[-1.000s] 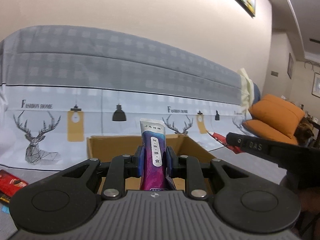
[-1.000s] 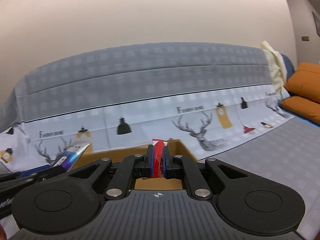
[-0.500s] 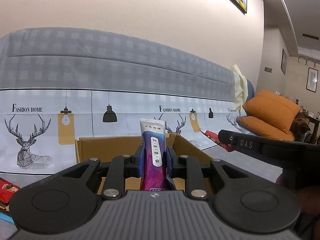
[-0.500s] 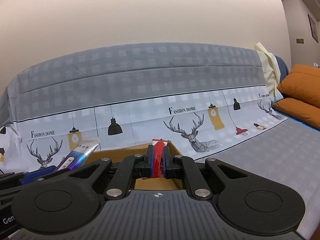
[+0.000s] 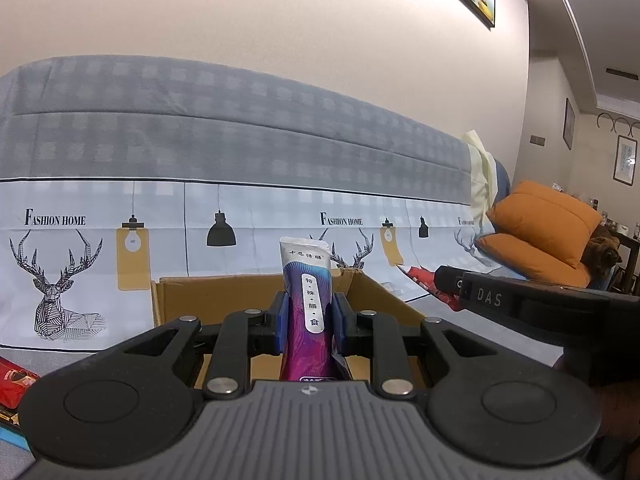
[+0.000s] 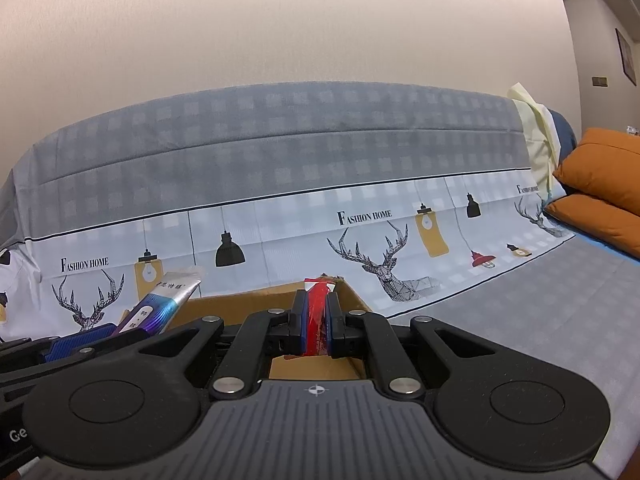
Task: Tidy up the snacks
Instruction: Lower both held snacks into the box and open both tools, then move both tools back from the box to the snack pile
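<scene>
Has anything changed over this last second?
Hardly. Both tools drifted slightly, so the sofa cover slid sideways in view. The left tool still clamps the purple packet, the right tool the red packet, both above the cardboard box. Nothing released.

Both grippers (image 5: pixel 307 322) (image 6: pixel 317 322) clamped, level.

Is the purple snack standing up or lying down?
Standing up. The purple snack points straight up between the left gripper's shut jaws, above the box.
</scene>
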A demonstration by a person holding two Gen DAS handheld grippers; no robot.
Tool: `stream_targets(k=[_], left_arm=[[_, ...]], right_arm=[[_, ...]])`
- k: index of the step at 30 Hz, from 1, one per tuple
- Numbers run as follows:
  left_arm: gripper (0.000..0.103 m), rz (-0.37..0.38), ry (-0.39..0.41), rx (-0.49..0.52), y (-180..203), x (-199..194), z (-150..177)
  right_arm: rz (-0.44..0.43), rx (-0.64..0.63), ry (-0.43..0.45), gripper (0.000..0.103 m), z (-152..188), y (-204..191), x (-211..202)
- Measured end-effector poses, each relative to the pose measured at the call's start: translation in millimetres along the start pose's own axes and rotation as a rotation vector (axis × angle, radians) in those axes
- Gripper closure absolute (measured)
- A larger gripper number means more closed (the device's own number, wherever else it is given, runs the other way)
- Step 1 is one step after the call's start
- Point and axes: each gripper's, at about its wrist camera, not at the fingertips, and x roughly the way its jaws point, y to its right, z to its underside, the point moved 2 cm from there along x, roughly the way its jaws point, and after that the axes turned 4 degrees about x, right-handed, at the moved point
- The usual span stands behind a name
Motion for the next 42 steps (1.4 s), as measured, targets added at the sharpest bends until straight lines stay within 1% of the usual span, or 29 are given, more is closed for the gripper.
stream_targets(k=[16, 17, 18, 19, 20, 21, 22, 23, 24, 29, 31, 33, 35, 38, 40, 42], left_arm=[[0.077, -0.001, -0.005, -0.021, -5, 1, -3], [0.074, 0.005, -0.017, -0.026, -5, 2, -3], [0.065, 0.004, -0.027, -0.029, -6, 4, -3], [0.058, 0.0, -0.029, -0.03, -6, 4, -3], [0.051, -0.007, -0.025, -0.028, -7, 4, -3], [0.05, -0.013, -0.02, -0.026, -8, 3, -3], [0.05, -0.015, -0.018, -0.025, -9, 2, -4], [0.05, -0.018, -0.017, -0.026, -10, 1, -4], [0.05, -0.025, -0.017, -0.026, -12, 1, -5], [0.05, -0.054, -0.009, -0.038, -23, -4, -6], [0.048, -0.069, -0.004, -0.054, -30, -7, -7], [0.044, -0.085, 0.003, -0.077, -38, -11, -8], [0.041, -0.123, 0.022, -0.081, -45, -17, -9], [0.041, -0.196, 0.059, -0.046, -52, -30, -13], [0.041, -0.212, 0.079, -0.043, -59, -41, -16], [0.04, -0.231, 0.079, -0.054, -67, -50, -17]], right_arm=[[-0.007, -0.005, 0.0, 0.094, 2, -3, 1], [-0.011, -0.006, -0.006, 0.094, 2, -4, 2], [-0.01, -0.007, -0.015, 0.093, 3, -4, 3], [-0.001, -0.007, -0.019, 0.093, 3, -5, 4], [0.003, -0.005, -0.026, 0.091, 4, -5, 5], [0.003, -0.001, -0.033, 0.083, 4, -4, 6], [0.004, 0.004, -0.038, 0.078, 4, -4, 7], [0.011, 0.01, -0.041, 0.066, 4, -3, 8], [0.016, 0.015, -0.043, 0.059, 4, -3, 8], [0.013, 0.022, -0.048, 0.058, 5, -6, 9], [0.01, 0.023, -0.049, 0.058, 6, -9, 9], [0.006, 0.027, -0.051, 0.057, 7, -13, 9], [0.003, 0.028, -0.05, 0.057, 8, -19, 8], [-0.01, 0.033, -0.054, 0.057, 10, -30, 7], [-0.024, 0.024, -0.055, 0.057, 13, -40, 5], [-0.042, 0.016, -0.058, 0.057, 16, -50, 3]])
